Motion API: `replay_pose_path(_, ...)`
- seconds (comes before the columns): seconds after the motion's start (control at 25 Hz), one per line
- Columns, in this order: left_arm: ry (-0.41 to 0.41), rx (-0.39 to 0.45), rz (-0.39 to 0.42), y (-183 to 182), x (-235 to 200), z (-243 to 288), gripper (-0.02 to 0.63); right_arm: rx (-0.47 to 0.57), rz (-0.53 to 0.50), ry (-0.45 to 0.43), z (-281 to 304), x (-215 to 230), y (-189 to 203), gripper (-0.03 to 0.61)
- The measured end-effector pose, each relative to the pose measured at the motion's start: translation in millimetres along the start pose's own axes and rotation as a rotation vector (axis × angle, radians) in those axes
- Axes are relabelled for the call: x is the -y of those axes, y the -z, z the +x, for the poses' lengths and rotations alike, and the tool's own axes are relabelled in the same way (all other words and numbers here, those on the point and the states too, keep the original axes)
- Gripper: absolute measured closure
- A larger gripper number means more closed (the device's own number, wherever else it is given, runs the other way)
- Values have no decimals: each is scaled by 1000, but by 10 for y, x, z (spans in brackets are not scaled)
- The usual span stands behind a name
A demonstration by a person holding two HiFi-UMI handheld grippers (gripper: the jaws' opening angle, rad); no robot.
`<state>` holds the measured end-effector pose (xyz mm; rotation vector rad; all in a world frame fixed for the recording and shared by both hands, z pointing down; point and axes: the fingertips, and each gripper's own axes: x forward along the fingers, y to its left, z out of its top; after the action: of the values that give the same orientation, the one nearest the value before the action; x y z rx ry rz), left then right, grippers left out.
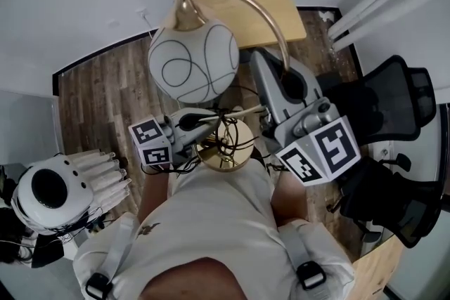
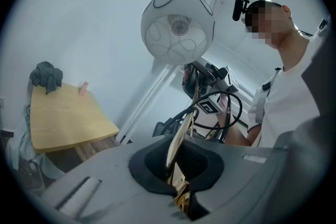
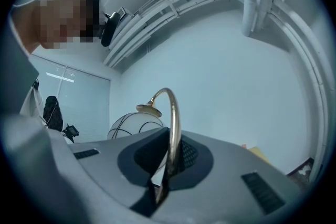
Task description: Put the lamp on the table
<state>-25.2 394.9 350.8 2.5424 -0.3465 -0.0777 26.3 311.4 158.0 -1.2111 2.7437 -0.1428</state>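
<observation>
Left gripper (image 1: 211,123) clamped on lower stem of brass lamp (image 1: 193,61), right gripper (image 1: 275,70) clamped on its arch, wooden table (image 1: 271,7) beyond

Head view looks steeply down; both gripper views share the lamp (image 1: 193,60) close-up.

No legible words, brands or numbers anywhere. Only black-and-white square patterns on the left marker cube (image 1: 152,142) and right marker cube (image 1: 321,152), either side of the lamp (image 1: 193,61).
</observation>
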Motion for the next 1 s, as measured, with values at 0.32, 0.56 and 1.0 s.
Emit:
replay_pose_path(0.32,2,10,-11,-223,-431,211,615,-7,6,-23,370,400,21,577)
replay_pose_path(0.56,-1,9,-28,-446,-735,442,615,-11,21,-38,629,785,-27,577)
replay_pose_path(1.0,-36,29,-26,-813,-1206,823,615,-7,50,-96,1013,1369,-125,577)
